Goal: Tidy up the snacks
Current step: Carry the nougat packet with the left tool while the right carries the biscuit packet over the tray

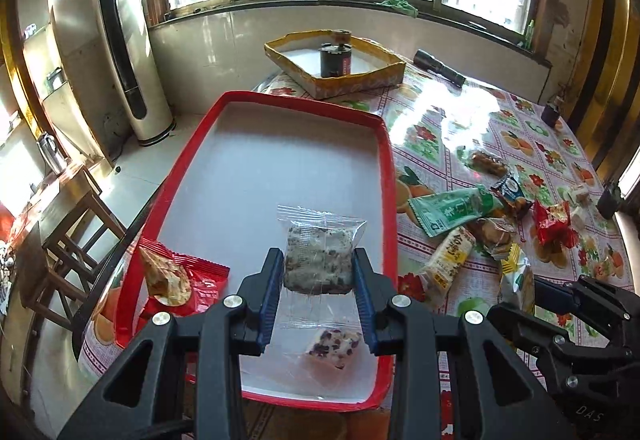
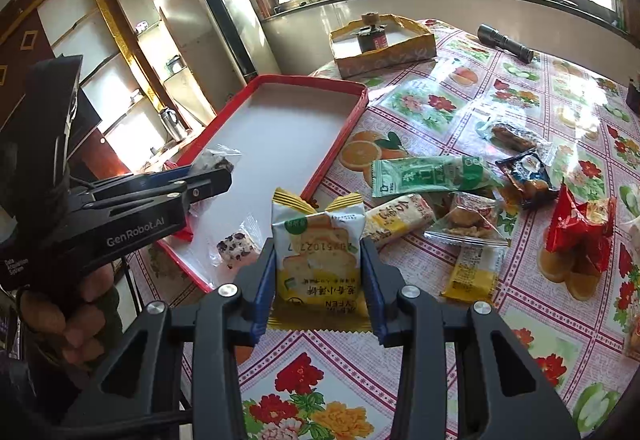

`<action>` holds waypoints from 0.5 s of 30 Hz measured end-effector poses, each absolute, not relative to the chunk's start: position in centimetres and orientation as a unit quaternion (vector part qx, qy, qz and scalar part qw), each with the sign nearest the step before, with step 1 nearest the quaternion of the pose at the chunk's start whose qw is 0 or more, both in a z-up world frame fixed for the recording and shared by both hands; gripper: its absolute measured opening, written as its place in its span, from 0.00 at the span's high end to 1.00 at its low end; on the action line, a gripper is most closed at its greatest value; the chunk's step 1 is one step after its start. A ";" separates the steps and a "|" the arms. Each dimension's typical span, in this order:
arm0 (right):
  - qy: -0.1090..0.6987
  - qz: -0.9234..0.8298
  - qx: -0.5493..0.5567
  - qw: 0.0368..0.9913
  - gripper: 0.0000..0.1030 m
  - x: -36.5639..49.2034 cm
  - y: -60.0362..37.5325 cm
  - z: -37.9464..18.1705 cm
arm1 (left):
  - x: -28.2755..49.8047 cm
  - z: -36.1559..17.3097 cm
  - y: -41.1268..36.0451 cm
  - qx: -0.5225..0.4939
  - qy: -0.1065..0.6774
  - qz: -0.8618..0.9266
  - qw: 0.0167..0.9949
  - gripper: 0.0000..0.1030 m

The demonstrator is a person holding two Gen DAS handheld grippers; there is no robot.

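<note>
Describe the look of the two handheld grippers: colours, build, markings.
Both are black plastic linkage grippers with silver round pivot bolts and blue ribbed pads. The left gripper carries white "GenRobot.AI" lettering on its side in the right wrist view. The right gripper matches it; faint letters "DAS" show on its body.

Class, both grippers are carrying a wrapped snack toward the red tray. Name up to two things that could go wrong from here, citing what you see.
1. The left gripper pinches the clear-wrapped grain bar by its sides; the slick film might slip and drop onto the nougat piece below.
2. The red tray seems to overhang the table edge; added weight at that end could tip it.
</note>
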State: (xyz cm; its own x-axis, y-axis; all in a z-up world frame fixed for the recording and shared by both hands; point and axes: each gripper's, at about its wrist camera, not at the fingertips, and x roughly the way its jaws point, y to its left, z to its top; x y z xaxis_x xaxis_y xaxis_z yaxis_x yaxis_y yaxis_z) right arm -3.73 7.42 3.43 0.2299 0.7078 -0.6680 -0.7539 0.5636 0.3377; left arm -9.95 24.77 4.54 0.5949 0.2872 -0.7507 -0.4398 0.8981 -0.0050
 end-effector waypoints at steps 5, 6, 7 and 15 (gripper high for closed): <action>0.409 0.485 -0.036 0.772 0.60 -3.7 9.9 3.2 | -10.2 4.8 26.8 -0.103 0.393 0.225 0.885 0.67; 0.409 0.489 -0.037 0.770 0.60 -3.8 10.4 3.2 | -10.0 4.7 27.1 -0.105 0.393 0.229 0.884 0.67; 0.408 0.493 -0.038 0.768 0.60 -3.8 10.9 3.1 | -9.9 4.7 27.5 -0.108 0.392 0.232 0.883 0.67; 0.404 0.546 -0.053 0.732 0.60 -4.3 15.9 2.6 | -8.1 4.1 31.1 -0.129 0.391 0.260 0.874 0.67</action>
State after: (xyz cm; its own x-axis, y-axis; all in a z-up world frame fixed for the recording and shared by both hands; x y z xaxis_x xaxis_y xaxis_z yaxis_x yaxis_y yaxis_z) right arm -4.27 15.93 2.63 0.0775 0.7562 -0.6497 -0.8414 0.3992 0.3642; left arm -8.12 31.08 4.12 0.5594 0.3538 -0.7496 -0.5555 0.8312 -0.0222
